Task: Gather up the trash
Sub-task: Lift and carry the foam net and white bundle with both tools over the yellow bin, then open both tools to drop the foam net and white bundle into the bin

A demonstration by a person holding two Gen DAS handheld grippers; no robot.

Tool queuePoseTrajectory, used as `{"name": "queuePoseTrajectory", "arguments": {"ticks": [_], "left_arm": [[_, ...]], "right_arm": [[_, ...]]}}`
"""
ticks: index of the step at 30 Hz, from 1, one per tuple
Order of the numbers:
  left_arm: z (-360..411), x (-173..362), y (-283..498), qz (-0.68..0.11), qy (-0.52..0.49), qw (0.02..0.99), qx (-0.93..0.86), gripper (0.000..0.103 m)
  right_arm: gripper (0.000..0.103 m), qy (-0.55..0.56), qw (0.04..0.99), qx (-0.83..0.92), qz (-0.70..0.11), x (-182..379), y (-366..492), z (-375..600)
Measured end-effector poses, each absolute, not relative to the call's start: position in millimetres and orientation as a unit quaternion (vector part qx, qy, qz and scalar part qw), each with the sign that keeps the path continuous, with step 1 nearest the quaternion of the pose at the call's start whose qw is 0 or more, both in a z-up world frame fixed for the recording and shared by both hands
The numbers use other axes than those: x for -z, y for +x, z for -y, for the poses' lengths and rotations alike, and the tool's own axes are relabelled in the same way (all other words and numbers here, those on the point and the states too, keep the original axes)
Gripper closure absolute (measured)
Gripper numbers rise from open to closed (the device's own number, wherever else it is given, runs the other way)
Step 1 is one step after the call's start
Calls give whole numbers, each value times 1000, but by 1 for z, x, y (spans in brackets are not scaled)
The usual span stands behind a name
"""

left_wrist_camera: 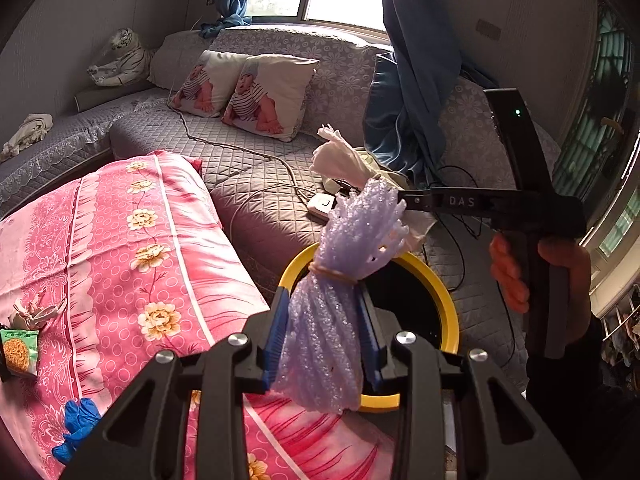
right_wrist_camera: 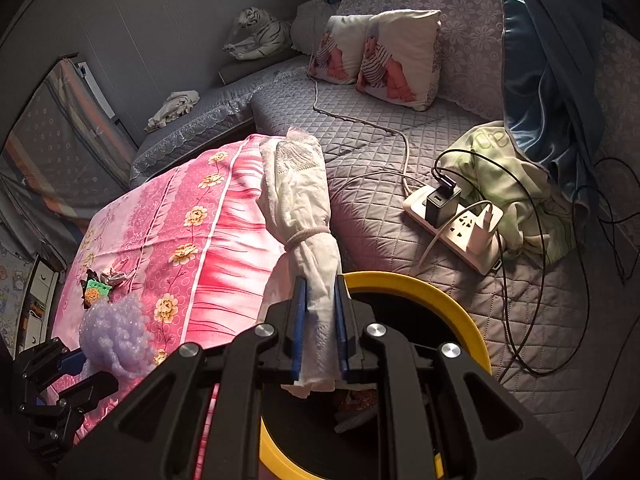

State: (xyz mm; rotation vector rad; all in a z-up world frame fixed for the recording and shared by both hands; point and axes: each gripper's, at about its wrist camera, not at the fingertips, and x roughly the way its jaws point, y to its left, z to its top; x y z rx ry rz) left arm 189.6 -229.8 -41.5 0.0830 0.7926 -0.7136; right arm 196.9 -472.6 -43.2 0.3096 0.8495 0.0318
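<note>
Left gripper (left_wrist_camera: pixel 324 332): jaws clamped on a lilac bundle (left_wrist_camera: pixel 344 280) of bubbly plastic, tied with a rubber band; it hangs over the bin's rim.
Right gripper (right_wrist_camera: pixel 320 320): jaws closed on a white bundle (right_wrist_camera: pixel 300 200) of tissue-like cloth, tied with a hair band; its upper end sticks up past the fingers.
Bin (right_wrist_camera: pixel 452 304): yellow rim, black inside, directly below both grippers; some scraps lie in its bottom, too dim to name.
Hand (left_wrist_camera: pixel 540 276): seen from the left wrist, holding the right gripper's handle at right.
Pink cover (left_wrist_camera: pixel 132 248): floral cloth on a raised surface, just beside the bin on its left.
Wrapper (left_wrist_camera: pixel 18 350): green, on the pink cover's far edge, next to a small pale crumpled scrap (left_wrist_camera: pixel 34 312).
Blue glove (left_wrist_camera: pixel 78 424): crumpled on the pink cover, near the left gripper's body.
Sofa (right_wrist_camera: pixel 380 168): grey quilted, behind the bin.
Power strip (right_wrist_camera: pixel 456 228): white, on the sofa near the bin, with chargers plugged in and black cables looping toward the rim.
Green cloth (right_wrist_camera: pixel 516 176): behind the power strip.
Cushions (left_wrist_camera: pixel 256 92): two, printed, against the sofa back.
Toy tiger (left_wrist_camera: pixel 120 60): on the far ledge.
</note>
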Motion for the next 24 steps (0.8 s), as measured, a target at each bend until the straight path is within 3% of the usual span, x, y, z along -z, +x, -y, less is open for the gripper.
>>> {"name": "queuePoseTrajectory", "arguments": {"ticks": [24], "left_arm": [[286,106,204,-442,64,817,365,72]], "right_arm": [[90,181,868,52,-459,113,178,518]]}}
